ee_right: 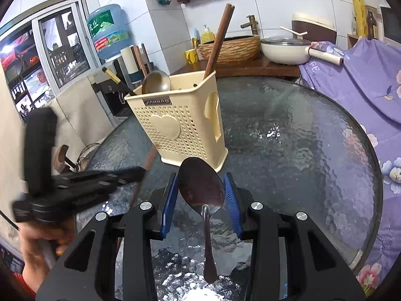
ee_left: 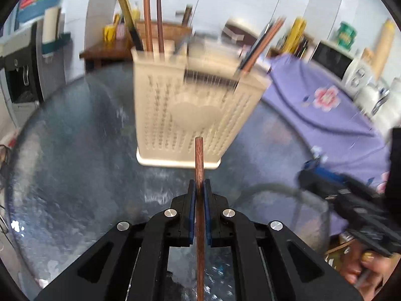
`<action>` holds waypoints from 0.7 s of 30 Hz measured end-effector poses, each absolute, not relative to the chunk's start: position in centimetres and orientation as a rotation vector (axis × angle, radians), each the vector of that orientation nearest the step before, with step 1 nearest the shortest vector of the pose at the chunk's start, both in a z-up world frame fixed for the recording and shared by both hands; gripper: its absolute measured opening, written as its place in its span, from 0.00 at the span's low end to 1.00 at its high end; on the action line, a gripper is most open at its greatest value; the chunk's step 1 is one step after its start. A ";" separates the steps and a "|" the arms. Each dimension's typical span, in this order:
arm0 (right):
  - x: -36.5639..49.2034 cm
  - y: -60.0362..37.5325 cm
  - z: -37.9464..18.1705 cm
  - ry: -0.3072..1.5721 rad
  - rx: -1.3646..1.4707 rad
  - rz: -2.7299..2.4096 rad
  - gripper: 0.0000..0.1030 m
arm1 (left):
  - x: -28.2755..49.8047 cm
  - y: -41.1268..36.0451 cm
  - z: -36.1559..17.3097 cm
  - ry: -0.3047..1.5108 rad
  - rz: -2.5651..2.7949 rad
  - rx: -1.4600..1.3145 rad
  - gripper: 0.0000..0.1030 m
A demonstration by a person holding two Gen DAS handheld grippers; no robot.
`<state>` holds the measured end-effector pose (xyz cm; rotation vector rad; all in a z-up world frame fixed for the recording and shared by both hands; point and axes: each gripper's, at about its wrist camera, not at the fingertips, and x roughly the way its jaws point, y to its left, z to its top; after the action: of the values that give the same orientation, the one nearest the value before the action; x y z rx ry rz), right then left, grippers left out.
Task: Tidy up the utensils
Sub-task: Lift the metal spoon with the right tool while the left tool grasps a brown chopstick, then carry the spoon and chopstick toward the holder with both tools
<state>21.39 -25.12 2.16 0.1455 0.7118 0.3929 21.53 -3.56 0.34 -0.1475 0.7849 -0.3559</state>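
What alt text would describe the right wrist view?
The right tool grips a metal spoon by its bowl above a glass table, facing a cream utensil basket that holds chopsticks and a ladle.

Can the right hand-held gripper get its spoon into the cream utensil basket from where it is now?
Probably yes. The right hand-held gripper grips the spoon just in front of the basket, with only bare glass table between. The basket's top is open, though a ladle and chopsticks already occupy parts.
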 end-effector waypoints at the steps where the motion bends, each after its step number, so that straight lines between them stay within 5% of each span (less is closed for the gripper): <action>1: 21.2 -25.1 2.4 0.706 0.149 0.397 0.37 | 20.6 -3.0 1.6 0.748 -0.361 -0.153 0.06; 21: 20.5 -23.8 5.0 0.636 0.115 0.442 0.33 | 16.9 -0.8 7.6 0.571 -0.398 -0.181 0.00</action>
<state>20.48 -23.83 5.05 0.1151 0.6363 0.4422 16.86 -0.82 7.63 -0.1810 0.5715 -0.3983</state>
